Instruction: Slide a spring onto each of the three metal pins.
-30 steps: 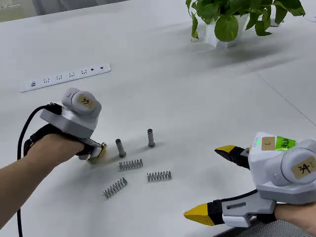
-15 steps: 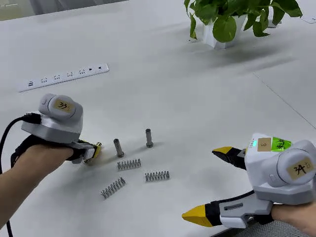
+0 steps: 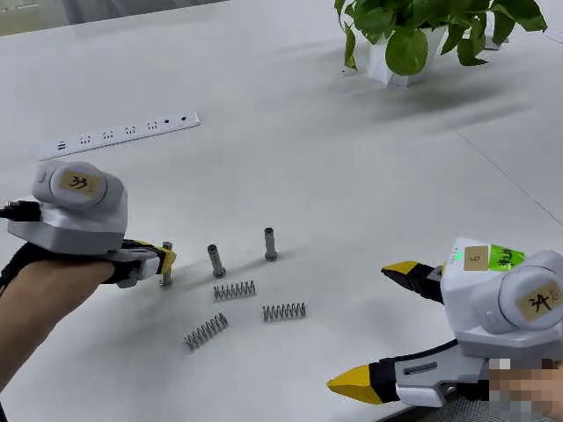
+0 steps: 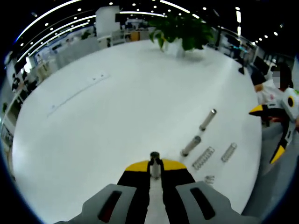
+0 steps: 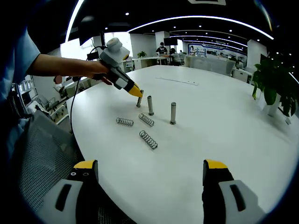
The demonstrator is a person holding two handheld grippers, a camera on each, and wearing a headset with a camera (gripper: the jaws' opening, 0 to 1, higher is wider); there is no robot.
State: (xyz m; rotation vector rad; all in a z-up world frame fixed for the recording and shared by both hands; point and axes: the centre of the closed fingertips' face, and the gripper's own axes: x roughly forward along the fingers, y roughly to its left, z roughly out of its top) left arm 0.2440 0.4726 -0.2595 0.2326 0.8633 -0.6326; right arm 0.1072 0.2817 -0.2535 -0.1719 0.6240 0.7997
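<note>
Three short metal pins are on the white table (image 3: 334, 176). My left gripper (image 3: 164, 258) is shut on the leftmost pin (image 3: 167, 275), which stands upright between its yellow tips (image 4: 154, 166). The other two pins (image 3: 215, 260) (image 3: 269, 243) stand free to its right. Three springs lie flat in front of them: one (image 3: 234, 290) near the middle pin, one (image 3: 284, 311) further right, one (image 3: 205, 331) nearest me. My right gripper (image 3: 376, 325) hovers open at the lower right, well apart from the parts, and looks across at the springs (image 5: 148, 139) and pins (image 5: 173, 113).
A white power strip (image 3: 119, 136) lies at the back left. A potted plant (image 3: 413, 35) stands at the far right. A black cable (image 3: 13, 211) trails from the left gripper. A table seam (image 3: 510, 185) runs along the right side.
My left hand has swung back to the left while its tips stayed on the leftmost pin, which now shows upright between them. The right gripper has barely moved.
</note>
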